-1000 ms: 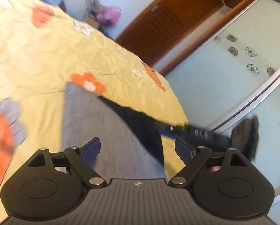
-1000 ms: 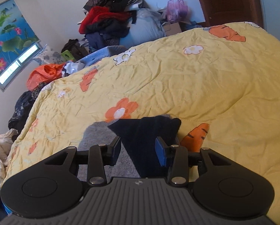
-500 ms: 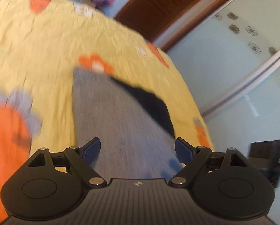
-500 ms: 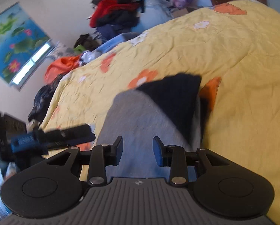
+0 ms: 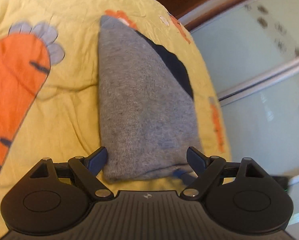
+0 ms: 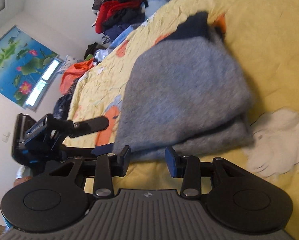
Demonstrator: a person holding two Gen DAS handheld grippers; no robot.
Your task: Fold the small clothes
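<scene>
A folded grey garment (image 5: 141, 104) with a dark navy part (image 5: 177, 70) at its far end lies on the yellow bedspread (image 5: 65, 120). My left gripper (image 5: 147, 158) is open wide, its fingers on either side of the garment's near edge. In the right wrist view the same grey garment (image 6: 181, 92) lies folded in two layers. My right gripper (image 6: 148, 157) is open, just short of its near edge, holding nothing. The left gripper (image 6: 69, 130) also shows there at the garment's left side.
The bedspread has carrot (image 5: 15, 84) and flower prints. The bed's edge runs beside a sliding glass wardrobe (image 5: 259, 70). A pile of clothes (image 6: 119, 14) sits beyond the bed's far end, and an orange bag (image 6: 73, 74) lies at its far left.
Both grippers have dropped down and come close to the grey garment's near edge. The right gripper has rolled to one side. The left gripper now straddles the folded edge.
</scene>
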